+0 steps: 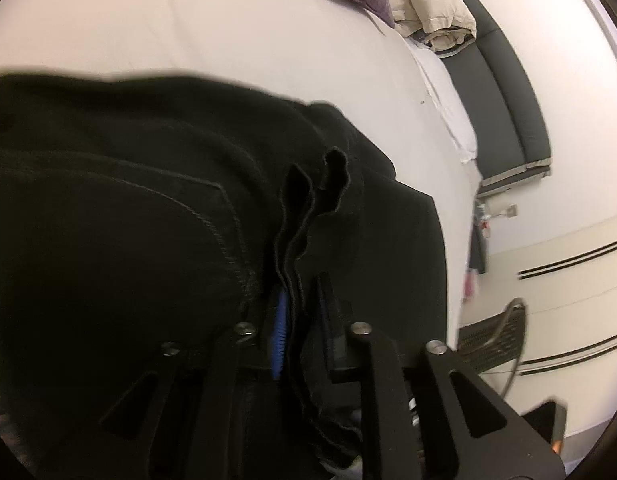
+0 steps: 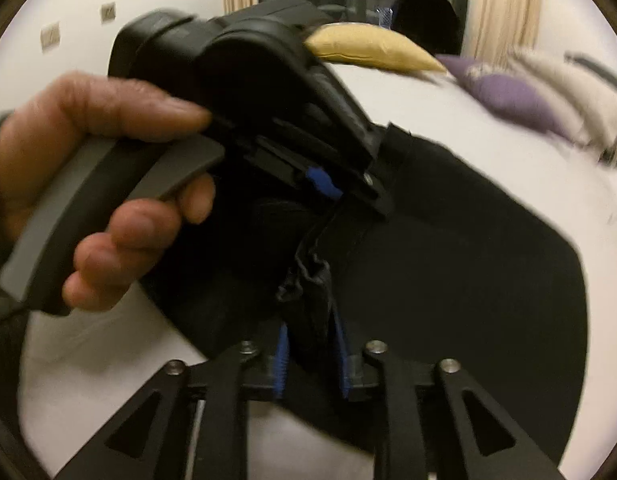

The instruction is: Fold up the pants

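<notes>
We have the black pants [image 1: 148,200] draped over the white bed sheet [image 1: 228,32], partly lifted, with a stitched back pocket seam showing in the left wrist view and a wavy stack of fabric edges rising right in front of us. Our left gripper [image 1: 298,320] pinches that stack, its blue pad [image 1: 279,332] pressed against the layers, and our right gripper [image 2: 310,344] bites a bunched wad of the same dark cloth between its two blue pads. The person's left hand [image 2: 88,184] squeezes the grey trigger just across from us, so both grips sit very close together. Here is our worry: the pinched edges look uneven, and if one layer slides out of either pinch the fold will sag and go crooked. With the grippers this near, we could also knock one tool against the other. Motion blur suggests a quick swing, which could drag the loose leg across the sheet. Beyond, a purple cushion [image 2: 516,96] and a yellow cushion [image 2: 372,48] lie well apart from the cloth.
</notes>
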